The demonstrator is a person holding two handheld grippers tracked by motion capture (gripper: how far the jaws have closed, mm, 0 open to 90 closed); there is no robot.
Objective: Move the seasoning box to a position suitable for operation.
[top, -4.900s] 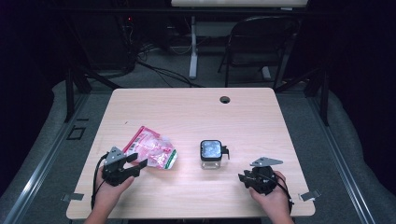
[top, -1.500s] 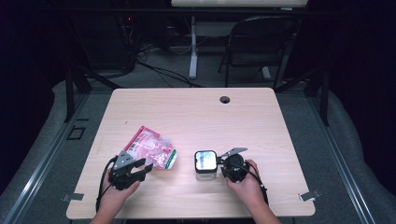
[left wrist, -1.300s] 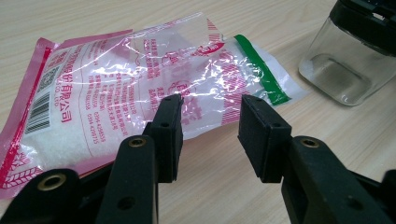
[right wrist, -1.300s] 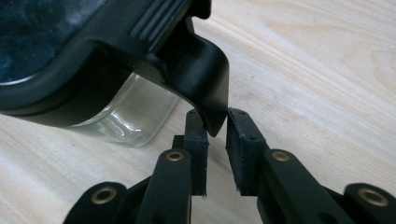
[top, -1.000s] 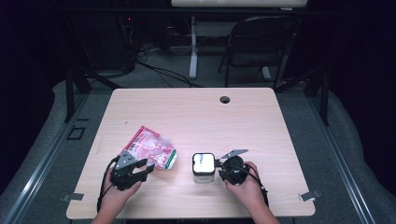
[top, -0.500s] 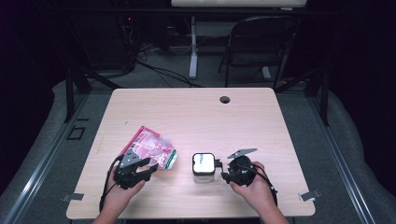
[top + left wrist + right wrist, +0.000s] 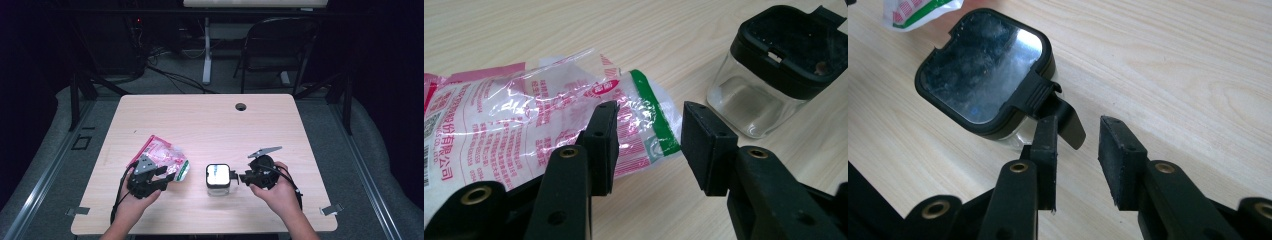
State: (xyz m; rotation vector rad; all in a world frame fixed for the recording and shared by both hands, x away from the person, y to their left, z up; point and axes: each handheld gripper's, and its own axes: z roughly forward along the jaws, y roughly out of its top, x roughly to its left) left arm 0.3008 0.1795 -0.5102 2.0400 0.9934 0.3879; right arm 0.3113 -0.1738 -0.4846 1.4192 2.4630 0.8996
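the right claw (image 7: 1075, 150) is seen half open and empty, its jaws just narrowed after widening beside the loosened latch (image 7: 1060, 117) of the glass jar (image 7: 218, 176) mid-surface. the left claw (image 7: 646, 142) gapes, empty, over the snack bag (image 7: 524, 115); opening the lid seems next.

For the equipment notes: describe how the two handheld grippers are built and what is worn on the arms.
Both the left gripper and right gripper are black, each with two flat bars ending in blocky rectangular pads. Brass-coloured rivets sit at the bar pivots. A grey three-cornered plate tops each one, and a black cable trails back from each along the forearm. The forearms are bare; no sleeves or gloves are visible.
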